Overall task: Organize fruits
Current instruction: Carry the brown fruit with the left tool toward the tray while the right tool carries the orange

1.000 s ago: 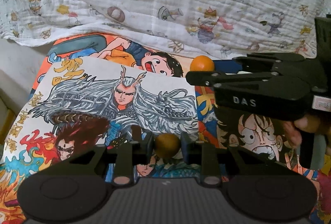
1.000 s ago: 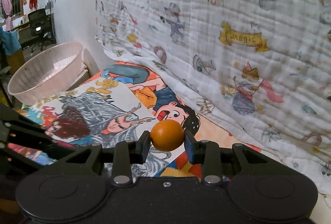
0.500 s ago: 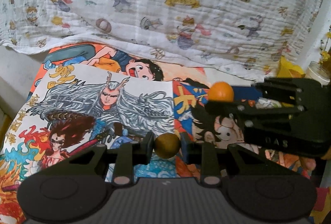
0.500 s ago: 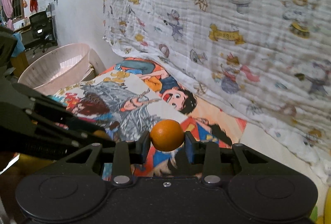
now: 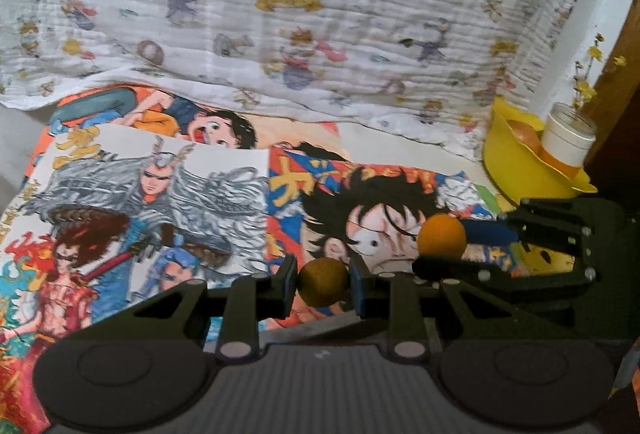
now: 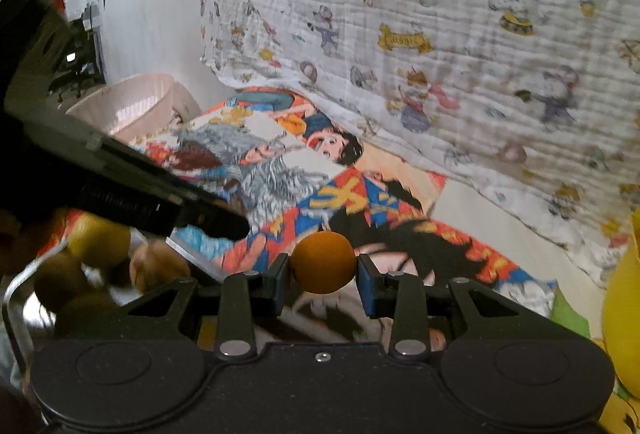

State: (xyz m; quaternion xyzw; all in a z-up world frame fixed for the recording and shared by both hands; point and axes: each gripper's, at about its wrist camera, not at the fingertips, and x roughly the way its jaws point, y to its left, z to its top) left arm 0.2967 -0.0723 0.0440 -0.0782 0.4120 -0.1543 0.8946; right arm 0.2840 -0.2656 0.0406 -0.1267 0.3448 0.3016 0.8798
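My left gripper [image 5: 323, 284] is shut on a small brownish-orange fruit [image 5: 323, 282] above the comic posters. My right gripper [image 6: 323, 268] is shut on a bright orange [image 6: 323, 268]; this orange also shows in the left wrist view [image 5: 442, 236], right of my left gripper. A yellow bowl [image 5: 516, 169] with a fruit inside [image 5: 524, 131] stands at the far right; its edge shows in the right wrist view [image 6: 624, 310]. The left gripper's body [image 6: 120, 185] crosses the right wrist view. Several more fruits [image 6: 100, 242] lie blurred below it at the left.
Colourful comic posters [image 5: 168, 201] cover the surface. A cartoon-print white cloth [image 5: 300, 13] hangs behind. A white cup with yellow flowers [image 5: 568, 137] stands beside the yellow bowl. A pale pink basin [image 6: 128, 105] sits at the far left.
Both grippers have moved to the right over the posters with their fruits held. The yellow bowl and cup have come into the left wrist view.
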